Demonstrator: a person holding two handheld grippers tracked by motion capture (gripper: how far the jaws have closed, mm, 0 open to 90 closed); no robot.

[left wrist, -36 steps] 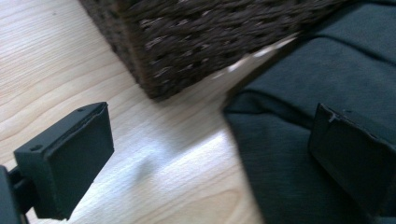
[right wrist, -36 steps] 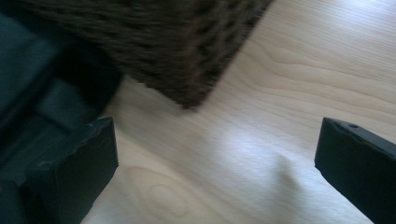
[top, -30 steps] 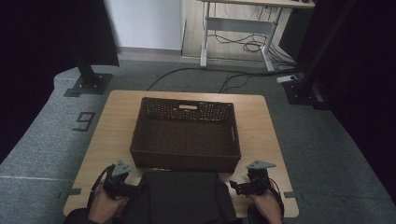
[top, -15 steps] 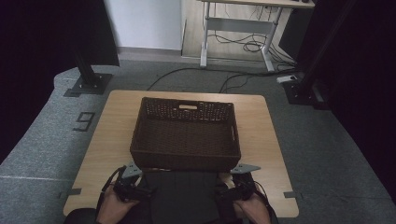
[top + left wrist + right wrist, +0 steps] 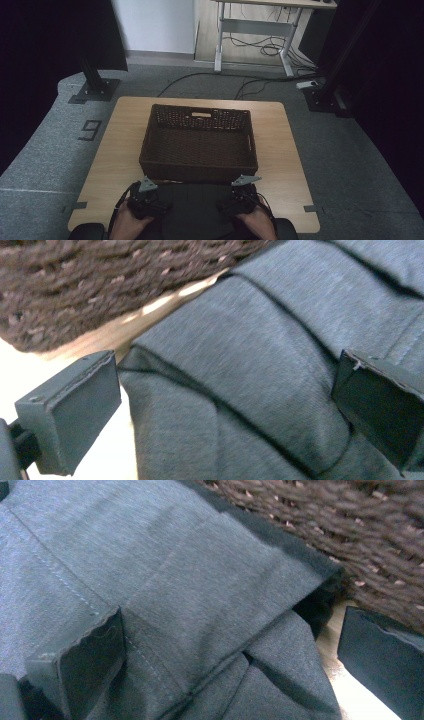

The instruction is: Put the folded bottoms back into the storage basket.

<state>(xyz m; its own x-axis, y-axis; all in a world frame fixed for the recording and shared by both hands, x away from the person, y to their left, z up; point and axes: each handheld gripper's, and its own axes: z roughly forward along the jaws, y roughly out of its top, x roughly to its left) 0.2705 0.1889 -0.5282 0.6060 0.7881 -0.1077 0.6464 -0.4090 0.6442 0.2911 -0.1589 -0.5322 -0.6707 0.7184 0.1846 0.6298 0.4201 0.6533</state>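
A folded dark grey garment (image 5: 192,207) lies on the wooden table (image 5: 115,160) at its near edge, just in front of a dark brown wicker basket (image 5: 200,142). My left gripper (image 5: 150,197) sits at the garment's left side and my right gripper (image 5: 240,197) at its right side. In the left gripper view the grey cloth (image 5: 240,390) lies between the wide-apart jaws, with the basket's wall (image 5: 100,280) behind. In the right gripper view the cloth's folded corner (image 5: 200,605) lies between the parted jaws, the basket (image 5: 350,525) just beyond. Both grippers are open.
The basket is empty and takes up the middle of the table. Bare wood runs along its left and right sides. Black stand bases (image 5: 95,90) and cables (image 5: 260,80) lie on the grey floor beyond the table.
Both grippers have moved inward from the table's near corners toward the garment and now straddle its left and right edges.
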